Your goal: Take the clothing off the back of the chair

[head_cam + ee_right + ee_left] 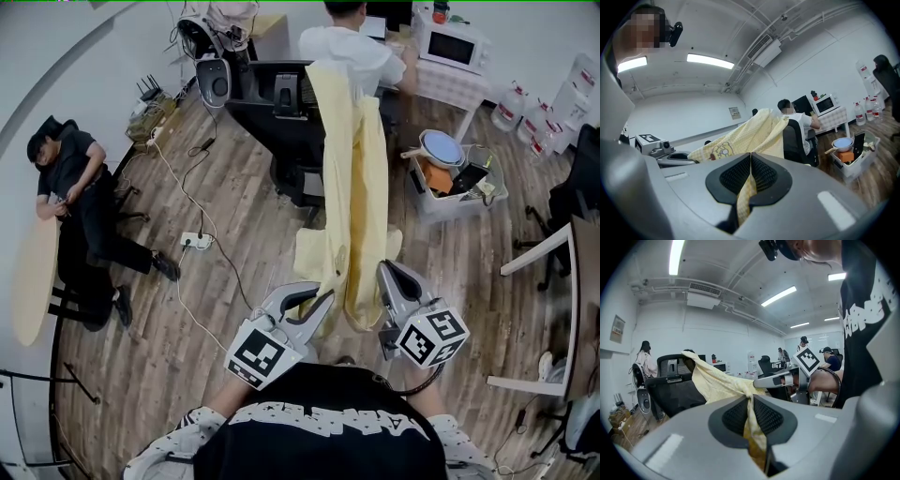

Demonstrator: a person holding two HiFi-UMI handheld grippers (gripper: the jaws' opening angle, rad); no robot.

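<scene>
Clothing hangs taut from the chair top edge; left tool and right tool each clamp its near edge, over open floor.

The left tool clamps yellow clothing, which stretches ahead to a black chair.

Wood-plank flr throughout. Far right: white microwave on a small table w/ checked cloth. Just right of it, big water bottles on the flr. Nearer, right of centre: clear plastic bin w/ a blue-lidded pan & an orange item inside. Person in white tee at the far desk. Left: person in dark clothes seated by a pale round tabletop. White power strip on flr, left of centre.
</scene>
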